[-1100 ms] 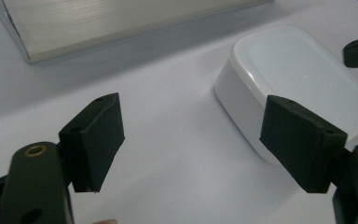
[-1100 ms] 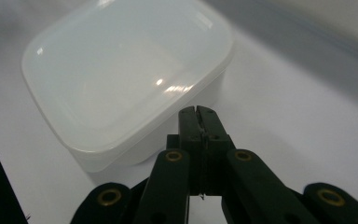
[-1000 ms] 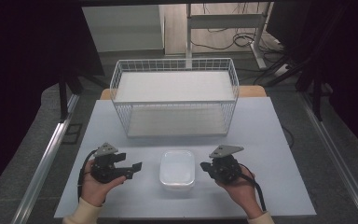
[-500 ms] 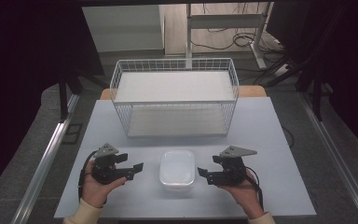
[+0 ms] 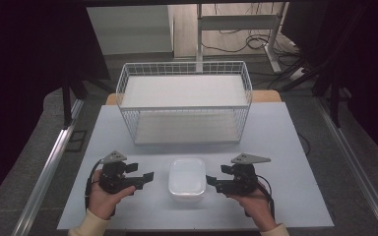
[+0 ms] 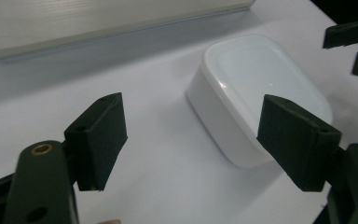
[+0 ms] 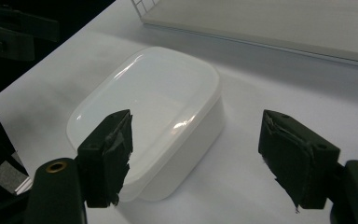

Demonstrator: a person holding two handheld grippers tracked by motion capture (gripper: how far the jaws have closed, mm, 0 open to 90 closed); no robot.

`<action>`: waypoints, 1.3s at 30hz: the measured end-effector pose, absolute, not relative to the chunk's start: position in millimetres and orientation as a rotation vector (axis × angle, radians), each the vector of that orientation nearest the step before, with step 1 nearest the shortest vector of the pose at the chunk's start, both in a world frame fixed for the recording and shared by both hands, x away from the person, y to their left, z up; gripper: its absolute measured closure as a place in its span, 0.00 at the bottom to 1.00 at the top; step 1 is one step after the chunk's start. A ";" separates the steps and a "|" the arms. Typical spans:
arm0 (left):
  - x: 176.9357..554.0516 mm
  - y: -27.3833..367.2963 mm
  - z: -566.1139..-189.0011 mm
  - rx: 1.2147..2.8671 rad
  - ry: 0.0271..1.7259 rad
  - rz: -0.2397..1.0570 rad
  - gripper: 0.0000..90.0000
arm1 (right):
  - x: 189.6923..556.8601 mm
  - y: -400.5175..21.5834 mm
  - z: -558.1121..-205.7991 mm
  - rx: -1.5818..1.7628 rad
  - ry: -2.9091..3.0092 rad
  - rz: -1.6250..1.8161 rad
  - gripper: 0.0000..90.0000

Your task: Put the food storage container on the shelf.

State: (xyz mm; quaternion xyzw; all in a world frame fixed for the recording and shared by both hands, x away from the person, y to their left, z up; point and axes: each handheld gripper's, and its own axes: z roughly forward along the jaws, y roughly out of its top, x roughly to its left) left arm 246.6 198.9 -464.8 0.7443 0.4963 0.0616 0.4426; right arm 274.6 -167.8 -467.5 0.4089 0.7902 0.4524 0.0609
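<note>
Starting at the left tongs [image 5: 145, 179]: wide open, holding nothing, pointing to the right across the table [image 5: 285, 147] toward the white box [image 5: 187, 178]. Just beside the box, not touching. In the left gripper view, box seen ahead and a bit to the right, partly behind the right jaw, with bare table in the gap between the jaws.

Over to the right tongs [image 5: 212, 183]: wide open too, jaws just been opening, nothing between them, holding nothing. Pointing to the left, at the other side of the box. Very near its right wall, maybe a tiny bit closer than the left tongs, but too close to call. In the right gripper view, box lying ahead and to the left, partly behind the left jaw.

So, box right in the middle, between both tongs, near the front edge of the table, flat on the table with its lid on. Looks a little longer from front to back than from side to side, so long sides facing the tongs, one on the left and one on the right.

Farther out, behind the box and well apart from it: a white wire basket [image 5: 187, 125] at the back of the table.

Best guess for the next move: coming in from the sides, since box sits straight in front of both tongs, about as near to one hand as to the other
</note>
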 end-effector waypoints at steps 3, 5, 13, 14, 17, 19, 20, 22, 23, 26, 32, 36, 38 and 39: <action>247.3 198.0 -466.0 1.843 1.230 0.135 0.27 | 273.8 -165.2 -469.2 1.245 2.393 1.365 0.28; 248.8 195.6 -467.9 1.840 1.239 0.110 0.27 | 273.7 -162.6 -471.1 1.265 2.394 1.380 0.28; 255.9 182.1 -461.8 1.836 1.227 0.064 0.28 | 284.2 -160.4 -471.2 1.394 2.360 1.468 0.29; 259.0 178.2 -459.4 1.838 1.221 0.062 0.28 | 287.1 -159.3 -470.6 1.404 2.348 1.478 0.30; 268.3 171.0 -459.1 1.835 1.216 0.015 0.29 | 293.7 -155.1 -469.0 1.431 2.327 1.496 0.32; 275.4 167.8 -462.7 1.820 1.224 -0.035 0.29 | 296.6 -151.9 -469.2 1.450 2.328 1.503 0.33; 277.5 166.9 -465.2 1.810 1.223 -0.056 0.29 | 297.4 -150.4 -470.2 1.457 2.330 1.505 0.34; 279.6 165.5 -471.2 1.787 1.223 -0.110 0.31 | 298.0 -148.5 -474.2 1.472 2.342 1.504 0.35; 280.9 164.8 -475.4 1.796 1.220 -0.145 0.31 | 298.0 -147.8 -475.7 1.478 2.353 1.501 0.36; 282.1 164.9 -480.2 1.784 1.227 -0.173 0.32 | 297.4 -147.5 -481.7 1.487 2.376 1.506 0.38; 285.5 163.3 -491.5 1.764 1.241 -0.238 0.33 | 297.0 -146.4 -487.1 1.492 2.405 1.499 0.41; 287.7 159.9 -495.7 1.772 1.235 -0.266 0.34 | 297.7 -144.5 -490.5 1.500 2.418 1.483 0.41; 288.4 159.4 -498.6 1.755 1.238 -0.291 0.35 | 297.8 -143.6 -492.1 1.503 2.421 1.480 0.41; 288.9 158.9 -500.8 1.742 1.243 -0.310 0.35 | 297.9 -143.5 -492.6 1.507 2.420 1.478 0.41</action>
